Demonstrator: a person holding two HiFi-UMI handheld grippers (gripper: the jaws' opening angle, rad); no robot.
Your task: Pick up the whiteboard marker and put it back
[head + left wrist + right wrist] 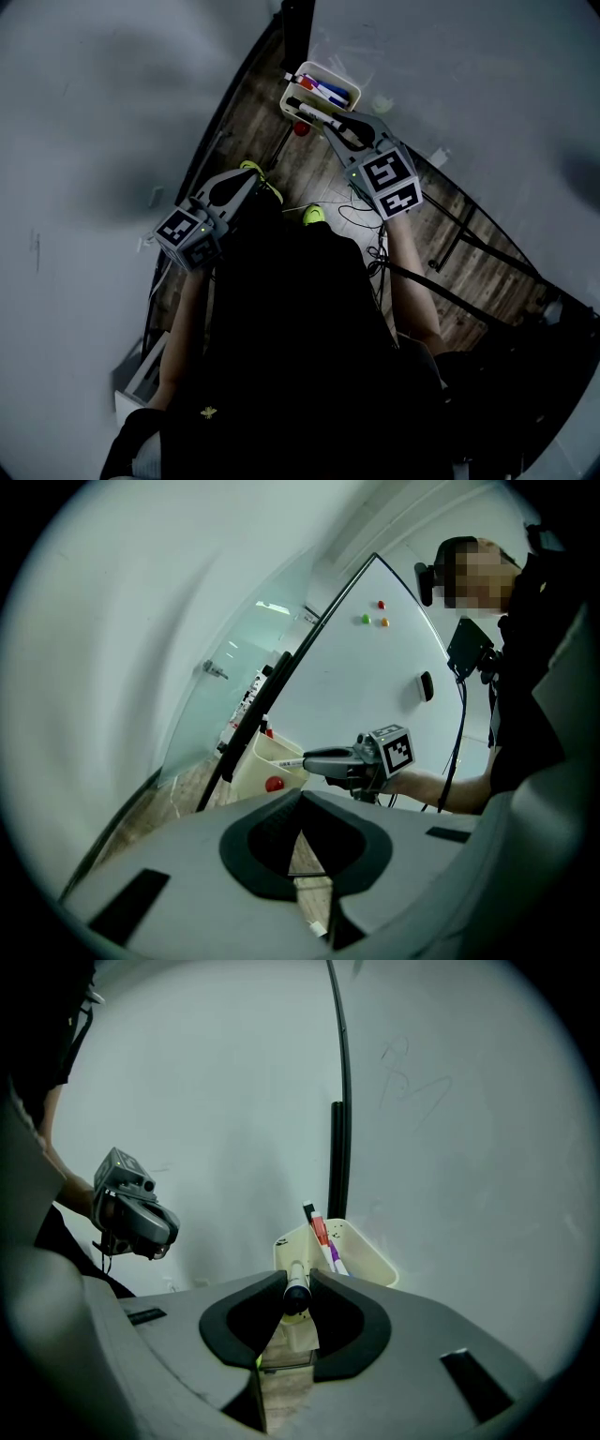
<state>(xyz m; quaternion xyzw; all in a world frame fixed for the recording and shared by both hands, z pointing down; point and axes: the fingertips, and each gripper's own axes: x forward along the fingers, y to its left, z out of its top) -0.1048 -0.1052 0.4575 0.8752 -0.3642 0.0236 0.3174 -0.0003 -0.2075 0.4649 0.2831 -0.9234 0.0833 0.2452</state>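
- Right gripper (297,1283): jaws closed on the whiteboard marker (296,1290). The pads press both sides of its barrel, and the black capped end faces back toward the camera.
- Marker position: it lies along the line of the jaws, with the free end pointing forward at the near rim of a cream tub (371,1266). In the left gripper view the pale end of the marker pokes out past the jaw tips, over the tub's open top.
- Tub contents: other pens stand tilted inside, a red one (321,1232), a purple one (335,1258) and a black-tipped one (307,1211).
- Tub location: it sits at the foot of a black upright post (337,1162), beside the whiteboard (450,1157). Faint scribbles show high on the board.
- Left gripper (301,797): jaw tips meet with nothing between them. Wooden floor (305,855) shows through the gap behind the tips.
- Left gripper placement: it is held well apart from the tub, off to the person's left, and is aimed toward the right gripper.
- Board as seen in the left gripper view: there are three small round magnets near the top corner, red (381,604), green (366,619) and orange (384,622). A dark oblong item (427,686) sits lower down on the board.
- A red round object (274,784) shows at the tub's outer wall. I cannot tell whether it is attached.
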